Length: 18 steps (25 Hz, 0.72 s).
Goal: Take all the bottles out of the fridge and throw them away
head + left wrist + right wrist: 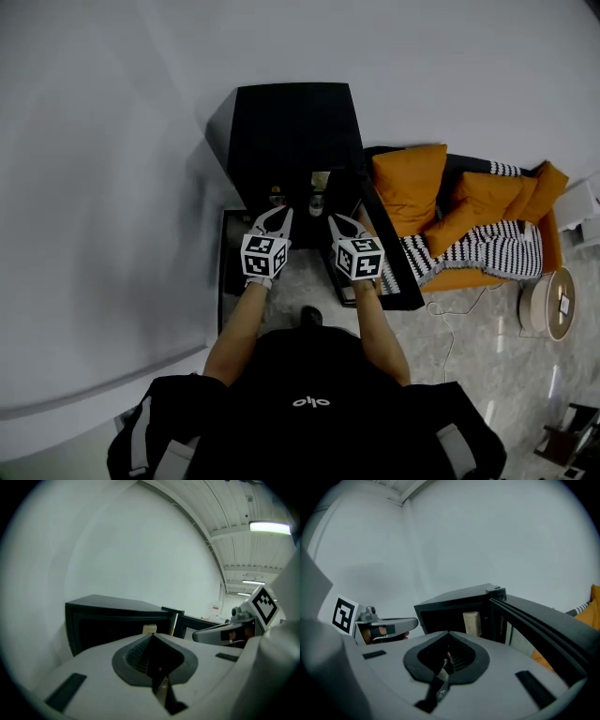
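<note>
A black top with a small white logo (311,402) that looks like "oho" fills the bottom of the head view. From it both bare forearms reach forward. The left gripper (276,212) and the right gripper (335,218) both have their jaws pressed together, with nothing between them. Each carries a black-and-white marker cube. Just beyond their tips stands a low black fridge (291,122) with its door (389,272) swung open to the right. Inside it are a left bottle (277,198) and a right bottle (317,201), whose tan label (471,623) is too blurred to read. The fridge backs onto a plain white wall (112,187) on a pale marbled floor (469,347), beside an orange sofa (410,186) with a black-and-white striped blanket (487,251).
</note>
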Each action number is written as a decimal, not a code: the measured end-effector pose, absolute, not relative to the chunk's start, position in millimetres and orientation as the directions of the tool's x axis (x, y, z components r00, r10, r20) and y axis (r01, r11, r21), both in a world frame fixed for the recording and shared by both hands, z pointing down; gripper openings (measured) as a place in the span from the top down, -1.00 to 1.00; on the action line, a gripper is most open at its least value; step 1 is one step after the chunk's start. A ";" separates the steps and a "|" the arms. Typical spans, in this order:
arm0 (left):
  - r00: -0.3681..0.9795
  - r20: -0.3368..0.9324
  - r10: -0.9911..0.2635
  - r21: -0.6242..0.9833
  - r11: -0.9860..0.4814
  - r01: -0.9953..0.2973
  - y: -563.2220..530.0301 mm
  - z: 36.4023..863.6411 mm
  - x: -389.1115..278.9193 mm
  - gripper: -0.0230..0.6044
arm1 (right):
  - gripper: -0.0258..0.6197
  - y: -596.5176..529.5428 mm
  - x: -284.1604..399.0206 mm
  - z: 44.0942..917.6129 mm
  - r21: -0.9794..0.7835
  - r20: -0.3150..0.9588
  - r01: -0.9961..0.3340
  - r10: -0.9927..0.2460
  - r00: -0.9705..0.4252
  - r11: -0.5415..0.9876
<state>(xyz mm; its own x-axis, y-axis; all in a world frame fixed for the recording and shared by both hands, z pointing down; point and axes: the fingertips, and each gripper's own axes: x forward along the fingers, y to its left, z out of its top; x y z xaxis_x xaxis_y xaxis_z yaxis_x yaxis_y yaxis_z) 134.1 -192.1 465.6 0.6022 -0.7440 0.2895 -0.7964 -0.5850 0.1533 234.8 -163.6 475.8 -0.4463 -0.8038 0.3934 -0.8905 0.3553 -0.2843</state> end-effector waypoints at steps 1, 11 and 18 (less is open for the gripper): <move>0.607 0.297 -0.737 0.150 -0.592 -0.792 -196.3 467.7 138.6 0.93 | 0.89 -164.1 238.8 476.1 -0.286 0.395 -0.894 -0.808 -0.437 0.344; 0.595 0.330 -0.733 0.116 -0.594 -0.796 -256.4 497.4 178.9 0.90 | 0.89 -180.1 262.4 477.4 -0.284 0.406 -0.914 -0.828 -0.387 0.288; 0.596 0.355 -0.720 0.074 -0.614 -0.786 -297.0 523.1 210.6 0.22 | 0.90 -198.9 263.6 477.3 -0.269 0.407 -0.919 -0.831 -0.380 0.289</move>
<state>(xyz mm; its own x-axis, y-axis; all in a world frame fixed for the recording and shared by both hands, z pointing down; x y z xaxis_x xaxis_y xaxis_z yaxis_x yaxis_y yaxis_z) 210.6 -297.0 523.1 0.5961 -0.7200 0.3554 -0.7858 -0.6141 0.0739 263.6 -198.9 477.3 -0.3801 -0.8306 0.4070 -0.9189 0.2887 -0.2689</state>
